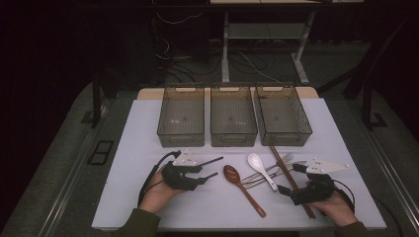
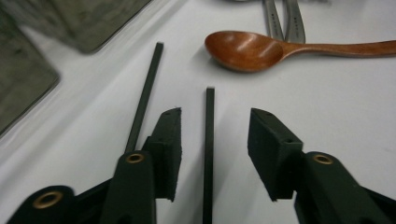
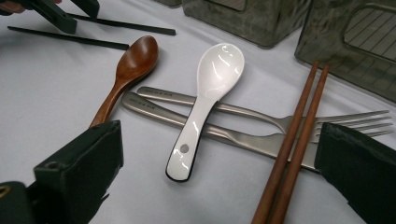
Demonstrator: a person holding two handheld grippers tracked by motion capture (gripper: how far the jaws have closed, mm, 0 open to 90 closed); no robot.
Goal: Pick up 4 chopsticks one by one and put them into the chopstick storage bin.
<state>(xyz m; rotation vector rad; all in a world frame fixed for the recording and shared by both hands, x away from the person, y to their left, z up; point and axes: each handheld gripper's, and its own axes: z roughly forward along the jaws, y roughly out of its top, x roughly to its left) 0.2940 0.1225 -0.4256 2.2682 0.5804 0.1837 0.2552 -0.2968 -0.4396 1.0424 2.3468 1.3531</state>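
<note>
A white table (image 1: 148, 207) carries three smoked-plastic bins (image 1: 233, 116) in a row along its far side; nearer the person, the left gripper (image 1: 213, 168) rests on the table with its jaws parted, one black chopstick (image 2: 208, 154) lying loose in the gap and touching neither pad, its twin (image 2: 145, 95) just outside the left jaw, both flat on the table and pointing toward the wooden spoon (image 2: 252, 49); the right gripper (image 1: 290, 178) hangs wide open over the brown chopsticks (image 3: 299, 135), which cross two metal forks (image 3: 233, 123); a white ceramic spoon (image 3: 205, 100) lies across those forks' handles.
</note>
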